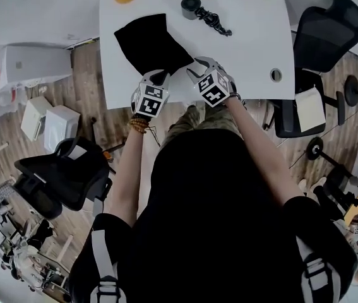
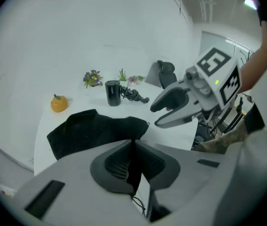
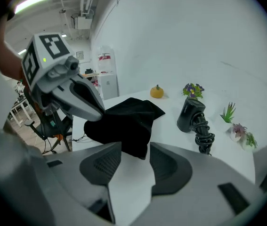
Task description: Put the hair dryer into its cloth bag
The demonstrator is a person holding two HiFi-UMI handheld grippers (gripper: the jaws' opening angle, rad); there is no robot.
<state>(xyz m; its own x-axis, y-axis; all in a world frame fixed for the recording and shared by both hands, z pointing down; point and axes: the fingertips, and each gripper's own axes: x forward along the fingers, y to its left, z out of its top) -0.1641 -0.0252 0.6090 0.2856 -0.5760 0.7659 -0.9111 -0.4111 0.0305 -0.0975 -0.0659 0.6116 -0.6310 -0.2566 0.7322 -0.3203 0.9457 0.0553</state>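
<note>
Plainly, the cloth bag [image 1: 152, 43] might have failed to open, because my left gripper [image 2: 133, 160] had its jaws clamped on the near hem, perhaps both layers at once, while my right gripper [image 3: 131, 161] held its jaws apart, gripping nothing. Both hands sat side by side at the counter's [image 1: 254, 43] near edge, angled forward and down; the hair dryer [image 1: 192, 7] lay well apart at the far side.

Premises: an office or lab workroom. White worktop [image 1: 254, 49] with a round cable port [image 1: 276, 75]. Black swivel chair [image 1: 327, 27] at upper right, a second chair [image 1: 65, 175] at lower left. Wood-plank floor [image 1: 90, 100]. White units [image 1: 59, 126] at left, possibly storage cabinets; the view is too distorted to confirm. Strip light [image 3: 32, 1] and exposed ceiling pipes [image 3: 84, 4] overhead.
</note>
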